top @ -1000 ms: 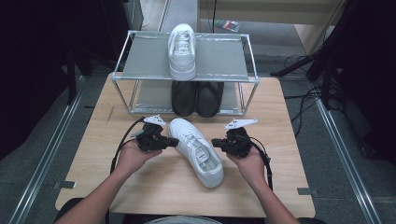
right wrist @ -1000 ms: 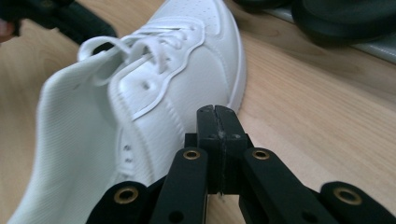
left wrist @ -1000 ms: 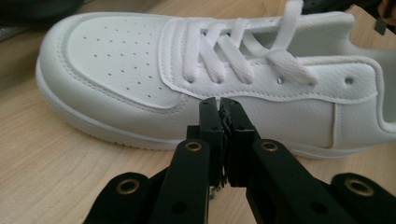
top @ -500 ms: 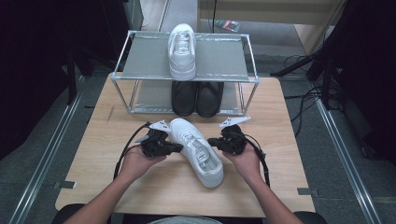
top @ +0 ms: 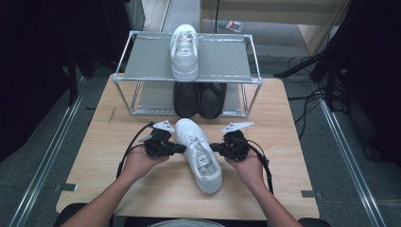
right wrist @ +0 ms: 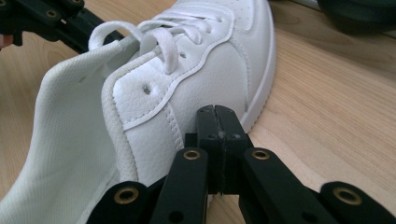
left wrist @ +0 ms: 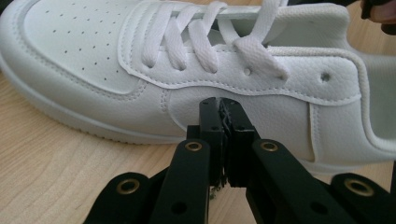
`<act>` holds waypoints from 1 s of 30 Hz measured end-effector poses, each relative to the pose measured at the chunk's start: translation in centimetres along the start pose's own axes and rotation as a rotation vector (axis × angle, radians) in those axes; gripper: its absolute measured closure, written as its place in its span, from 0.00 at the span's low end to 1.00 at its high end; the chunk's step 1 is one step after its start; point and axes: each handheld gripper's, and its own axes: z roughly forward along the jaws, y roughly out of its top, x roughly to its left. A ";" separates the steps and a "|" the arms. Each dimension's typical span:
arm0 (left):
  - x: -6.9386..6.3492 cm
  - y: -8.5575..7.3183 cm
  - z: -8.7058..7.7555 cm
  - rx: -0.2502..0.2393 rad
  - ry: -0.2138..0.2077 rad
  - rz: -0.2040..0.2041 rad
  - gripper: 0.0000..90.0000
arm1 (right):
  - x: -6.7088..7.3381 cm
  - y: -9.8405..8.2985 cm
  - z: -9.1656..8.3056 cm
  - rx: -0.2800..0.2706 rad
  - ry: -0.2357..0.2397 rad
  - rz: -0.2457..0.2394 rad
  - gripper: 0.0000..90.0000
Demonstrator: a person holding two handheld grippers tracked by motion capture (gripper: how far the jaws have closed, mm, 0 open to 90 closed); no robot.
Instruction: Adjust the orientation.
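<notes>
Both grippers, left gripper [top: 182,148] and right gripper [top: 213,147], we hold with jaws pressed together, flanking the white sneaker [top: 199,154] on the table [top: 283,142]; tips at its sides.

Each hand carries a black tool, the left gripper [top: 178,149] and the right gripper [top: 215,147], both topped by a grey three-cornered plate, trailing a black cable, and ending in flat black jaws on linkage bars set with brass-ringed pivot holes, while both forearms are bare of sleeves.
</notes>
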 end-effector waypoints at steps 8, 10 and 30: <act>0.2 0.5 0.4 -0.003 -0.004 -0.003 0.99 | 0.6 -0.6 -0.4 -0.013 -0.022 0.005 1.00; 0.3 0.7 0.5 0.000 -0.005 0.002 0.99 | 0.7 -0.8 -0.5 -0.015 -0.027 0.016 1.00; 0.8 0.6 -2.4 -0.042 -0.028 -0.023 0.62 | 2.7 -0.6 -3.8 -0.170 -0.084 0.001 0.74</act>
